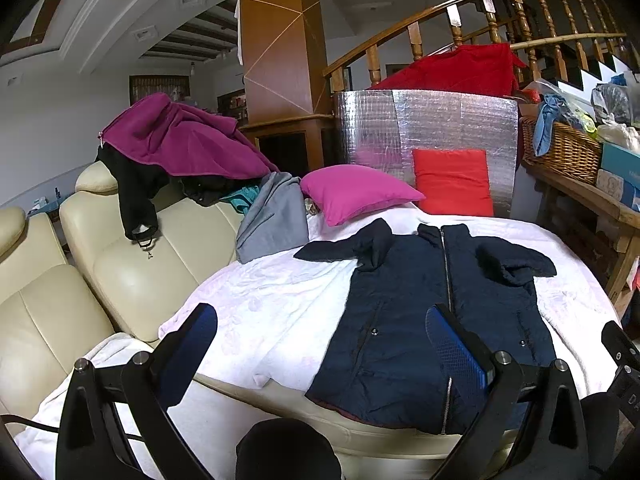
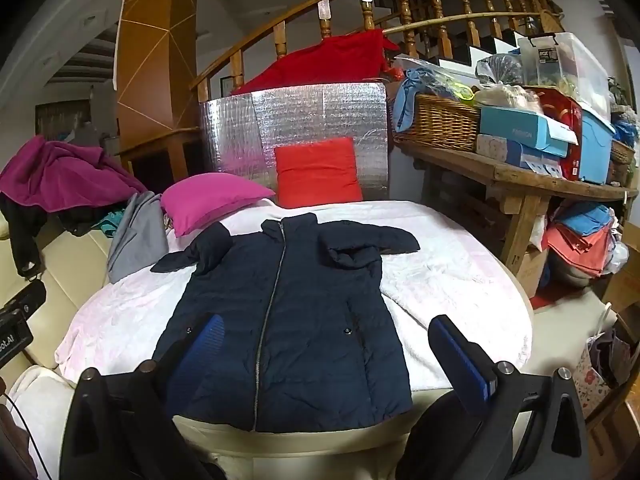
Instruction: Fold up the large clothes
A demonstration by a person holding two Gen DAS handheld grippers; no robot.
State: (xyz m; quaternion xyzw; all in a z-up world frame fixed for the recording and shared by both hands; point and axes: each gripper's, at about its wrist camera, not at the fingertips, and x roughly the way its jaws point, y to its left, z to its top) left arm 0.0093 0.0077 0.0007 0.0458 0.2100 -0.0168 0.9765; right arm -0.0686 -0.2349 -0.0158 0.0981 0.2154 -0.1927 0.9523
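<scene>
Navy coat, zipped, flat, sleeves folded inward

A zipped navy padded coat lies flat on a pale pink blanket, collar toward two cushions, a magenta square cushion left of a red square cushion, which leans against a silver foil panel behind.

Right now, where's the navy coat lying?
The navy coat lies flat, zipped, on the pale pink blanket in both wrist views, collar toward the magenta pillow and red pillow, hem nearest the fingers.
</scene>
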